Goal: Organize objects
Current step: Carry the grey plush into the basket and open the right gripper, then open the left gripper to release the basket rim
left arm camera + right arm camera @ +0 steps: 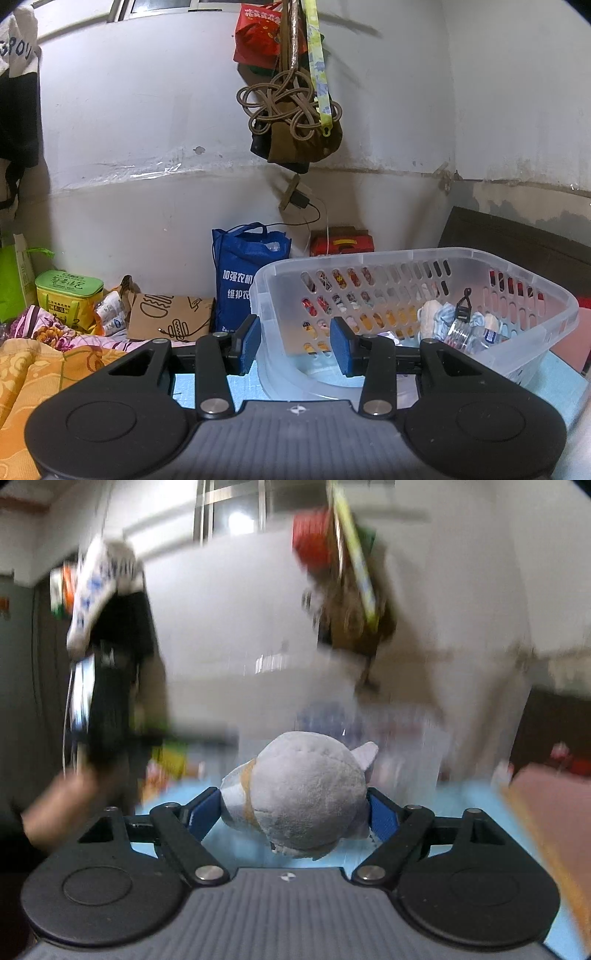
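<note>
Right gripper (293, 812): grey plush toy (306, 794) | blue bag (243, 273): 加强农机, 维护农

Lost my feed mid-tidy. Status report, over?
Right tool shut on plush toy, lifted off blue mat. Left tool at basket corner, wall between its pads, contact unclear. Bottle already inside. Nothing blocking.

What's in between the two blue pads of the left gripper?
In the left wrist view, the corner of the clear plastic laundry basket sits between the left gripper's jaws. Whether the pads touch its wall is unclear.
</note>
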